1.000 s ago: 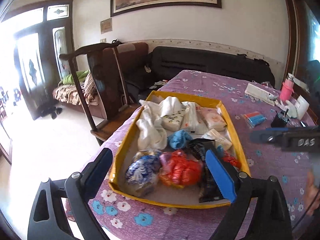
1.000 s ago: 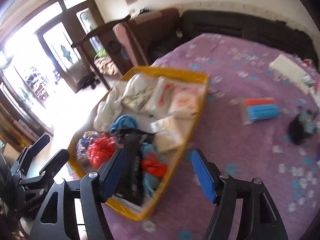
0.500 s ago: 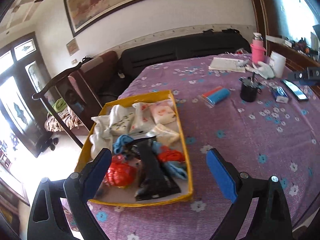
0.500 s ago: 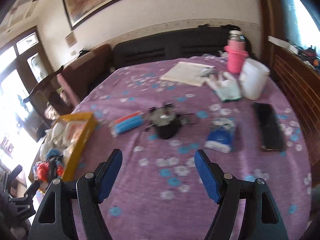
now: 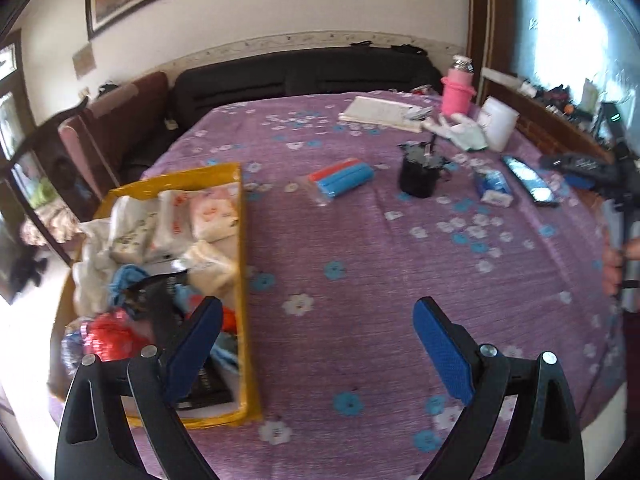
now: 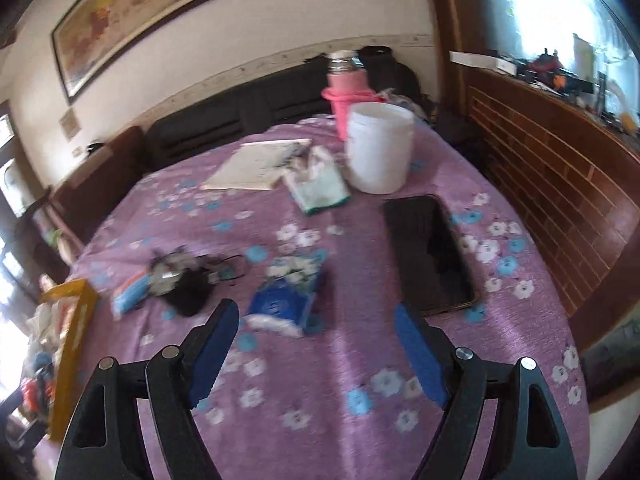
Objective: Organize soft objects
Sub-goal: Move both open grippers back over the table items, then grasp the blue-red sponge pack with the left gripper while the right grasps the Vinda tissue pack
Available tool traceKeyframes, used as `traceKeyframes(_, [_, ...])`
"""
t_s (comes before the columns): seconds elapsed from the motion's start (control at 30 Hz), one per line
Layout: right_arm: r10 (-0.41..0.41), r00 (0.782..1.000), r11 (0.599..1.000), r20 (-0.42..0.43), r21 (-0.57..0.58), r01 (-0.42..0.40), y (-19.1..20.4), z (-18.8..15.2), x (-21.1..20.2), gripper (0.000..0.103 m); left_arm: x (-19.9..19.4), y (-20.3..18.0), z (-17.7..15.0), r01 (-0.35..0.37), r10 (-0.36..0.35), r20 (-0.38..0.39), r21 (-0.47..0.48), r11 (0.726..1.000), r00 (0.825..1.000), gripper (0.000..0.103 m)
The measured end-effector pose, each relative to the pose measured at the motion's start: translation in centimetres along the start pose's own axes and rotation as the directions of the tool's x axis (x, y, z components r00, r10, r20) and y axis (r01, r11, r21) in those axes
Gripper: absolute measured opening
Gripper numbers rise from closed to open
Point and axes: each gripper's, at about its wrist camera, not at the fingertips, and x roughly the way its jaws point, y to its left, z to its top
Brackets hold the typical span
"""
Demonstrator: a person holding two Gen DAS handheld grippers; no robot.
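both pairs of blue-padded fingers stand spread wide with nothing between them. left gripper (image 5: pixel 316 344) hangs over bare purple floral tablecloth (image 5: pixel 360 248), just right of the yellow tray (image 5: pixel 242 280); its left finger (image 5: pixel 192 354) overlaps the tray's right wall in view. the tray sits at the table's left edge, heaped with soft things: white packets (image 5: pixel 200 220), a red crinkled bag (image 5: pixel 108 336), a black pouch (image 5: pixel 168 308), blue cloth (image 5: pixel 124 276). right gripper (image 6: pixel 316 340) hovers above the cloth near a blue tissue pack (image 6: pixel 284 300), with a black phone (image 6: pixel 428 252) to the right. farther off stand a white tub (image 6: pixel 378 148), a pink flask (image 6: pixel 346 88), a glove (image 6: pixel 320 184) and a notebook (image 6: pixel 256 164). a red-and-blue bagged roll (image 5: pixel 342 176) lies apart from the tray, mid-table, near a black cup (image 5: pixel 418 172).
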Motion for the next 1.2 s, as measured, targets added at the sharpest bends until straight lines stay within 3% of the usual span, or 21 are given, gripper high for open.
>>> traceKeyframes(0.07, [-0.026, 1.000, 1.000, -0.017, 0.016, 0.027, -0.3, 0.5, 1.7, 0.084, 0.1, -0.5, 0.4, 0.040, -0.040, 0.008, -0.002, 0.999, 0.999, 0.095])
traceKeyframes(0.17, [0.001, 0.998, 0.999, -0.055, 0.042, 0.002, 0.7, 1.3, 3.9, 0.084, 0.5, -0.7, 1.5, 0.074, -0.074, 0.010, -0.024, 0.997, 0.997, 0.095])
traceKeyframes(0.3, [0.211, 0.974, 0.977, -0.083, 0.033, -0.209, 6.0, 2.8, 6.1, 0.084, 0.8, -0.7, 2.2, 0.103, -0.102, 0.017, -0.062, 0.993, 0.995, 0.095])
traceKeyframes(0.37, [0.244, 0.965, 0.970, -0.091, 0.032, -0.242, 8.0, 3.5, 6.9, 0.084, 1.0, -0.6, 2.1, 0.104, -0.104, 0.014, -0.070, 0.992, 0.995, 0.095])
traceKeyframes(0.47, [0.212, 0.975, 0.977, -0.068, 0.046, -0.210, 9.4, 4.3, 7.5, 0.084, 1.3, -0.2, 2.5, 0.104, -0.104, 0.002, -0.063, 0.993, 0.995, 0.095])
traceKeyframes(0.57, [0.099, 0.995, 0.994, -0.017, 0.043, -0.098, 8.3, 3.7, 6.8, 0.084, 1.7, -0.3, 4.7, 0.054, -0.055, 0.035, 0.027, 0.998, 0.998, 0.095])
traceKeyframes(0.67, [0.022, 1.000, 0.999, -0.005, 0.040, -0.022, 6.2, 2.4, 6.7, 0.086, 5.0, -0.9, 7.4, 0.027, -0.031, 0.029, 0.117, 0.993, 0.999, 0.096])
traceKeyframes(0.73, [0.017, 0.999, 0.998, -0.030, 0.063, -0.015, 4.6, 2.0, 7.2, 0.086, 8.5, -0.9, 9.1, 0.063, -0.060, -0.026, 0.117, 0.991, 0.998, 0.096])
traceKeyframes(0.8, [0.019, 0.998, 0.998, -0.060, 0.063, -0.015, 3.4, 1.5, 8.2, 0.086, 12.3, -0.6, 10.7, 0.105, -0.099, -0.094, 0.055, 0.993, 0.991, 0.096])
traceKeyframes(0.9, [0.030, 0.993, 0.998, -0.113, 0.064, -0.023, 2.5, 1.3, 10.0, 0.086, 15.9, -0.1, 12.2, 0.095, -0.093, -0.131, 0.008, 0.995, 0.987, 0.095])
traceKeyframes(1.0, [0.053, 0.985, 0.997, -0.162, 0.064, -0.043, 2.8, 1.0, 11.4, 0.086, 18.9, -0.4, 13.2, 0.034, -0.024, -0.144, 0.068, 0.997, 0.989, 0.096])
traceKeyframes(1.2, [0.021, 0.982, 1.000, -0.187, 0.027, -0.016, 4.0, 0.6, 12.2, 0.088, 23.6, -1.8, 13.9, 0.008, 0.032, -0.168, 0.229, 0.973, 0.985, 0.096])
